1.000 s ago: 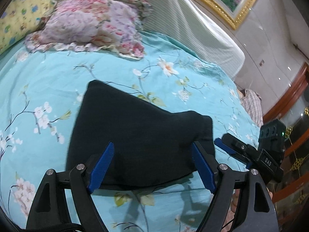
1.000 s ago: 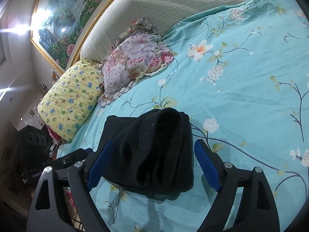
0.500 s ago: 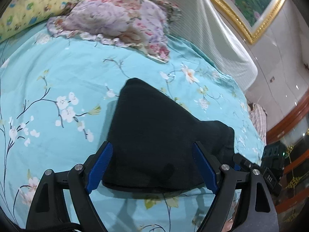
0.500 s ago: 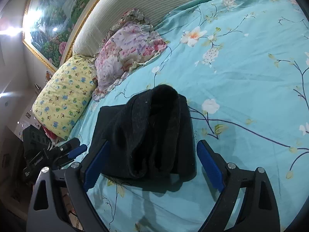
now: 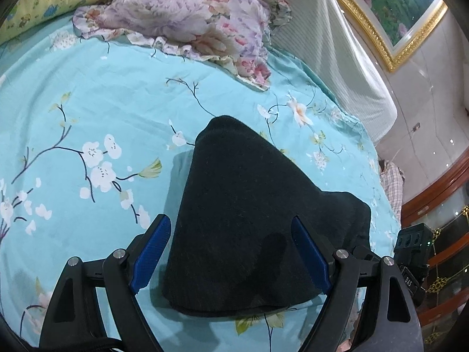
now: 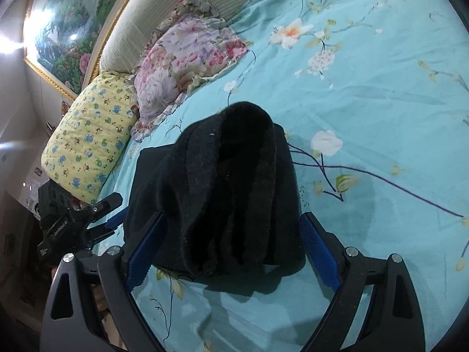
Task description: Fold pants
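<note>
The black pants (image 5: 249,211) lie folded into a thick bundle on the turquoise floral bedsheet (image 5: 88,102). In the right wrist view the bundle (image 6: 222,187) shows its stacked fuzzy layers end-on. My left gripper (image 5: 231,252) is open, its blue pads either side of the bundle's near edge, holding nothing. My right gripper (image 6: 231,252) is open too, straddling the bundle's near end from the other side. The left gripper also shows in the right wrist view (image 6: 79,223) at the bundle's left edge, and part of the right gripper (image 5: 410,252) shows at the far right of the left wrist view.
A pink floral pillow (image 5: 190,20) and a yellow printed pillow (image 6: 88,140) lie at the head of the bed. A striped padded headboard (image 5: 337,44) and a gold-framed painting (image 5: 404,6) stand behind. The bed's edge (image 5: 390,205) drops off at right.
Both grippers have moved in closer over the bundle, which now looks larger between the pads. The left view has swung left. The pants have not visibly shifted.
</note>
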A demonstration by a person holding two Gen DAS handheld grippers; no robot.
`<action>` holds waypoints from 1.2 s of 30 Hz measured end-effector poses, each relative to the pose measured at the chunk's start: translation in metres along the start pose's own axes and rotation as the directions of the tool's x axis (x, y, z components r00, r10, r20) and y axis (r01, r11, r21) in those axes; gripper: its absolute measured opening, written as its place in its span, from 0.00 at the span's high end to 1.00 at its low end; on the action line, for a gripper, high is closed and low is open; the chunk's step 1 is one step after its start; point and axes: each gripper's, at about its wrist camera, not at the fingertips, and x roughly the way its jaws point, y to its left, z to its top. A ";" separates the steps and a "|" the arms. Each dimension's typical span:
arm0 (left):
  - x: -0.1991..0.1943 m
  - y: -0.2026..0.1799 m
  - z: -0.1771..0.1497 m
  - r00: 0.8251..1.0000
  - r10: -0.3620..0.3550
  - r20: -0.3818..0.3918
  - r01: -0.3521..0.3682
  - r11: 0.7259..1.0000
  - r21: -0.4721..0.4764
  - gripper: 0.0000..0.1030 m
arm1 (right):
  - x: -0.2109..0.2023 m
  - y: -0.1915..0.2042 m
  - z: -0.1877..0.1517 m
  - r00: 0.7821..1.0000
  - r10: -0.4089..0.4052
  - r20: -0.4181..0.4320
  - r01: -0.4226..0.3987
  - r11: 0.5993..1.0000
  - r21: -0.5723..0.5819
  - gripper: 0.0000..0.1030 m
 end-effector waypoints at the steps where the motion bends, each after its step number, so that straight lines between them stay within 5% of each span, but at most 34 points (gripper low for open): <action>1: 0.003 0.001 0.000 1.000 -0.001 -0.006 0.001 1.000 -0.002 0.18 | 0.001 0.000 0.001 1.000 0.000 -0.003 0.000 1.000 0.001 0.11; 13: 0.034 0.002 0.003 0.999 0.003 -0.049 -0.002 1.000 0.007 0.20 | 0.015 -0.008 0.006 0.999 0.011 -0.033 -0.010 1.000 0.016 0.11; 22: 0.046 0.021 0.008 0.994 -0.083 -0.068 0.078 0.994 -0.080 0.37 | 0.023 -0.010 0.008 0.998 0.047 -0.042 -0.047 0.999 -0.004 0.12; 31: 0.037 0.010 0.010 0.995 -0.089 -0.054 0.086 0.995 -0.052 0.55 | 0.017 -0.002 0.008 0.997 0.078 -0.028 -0.079 0.996 -0.040 0.45; 36: 0.018 0.002 0.013 0.994 -0.105 -0.024 0.104 0.994 -0.033 0.61 | 0.013 0.007 0.014 0.996 0.090 -0.020 -0.091 0.995 -0.036 0.48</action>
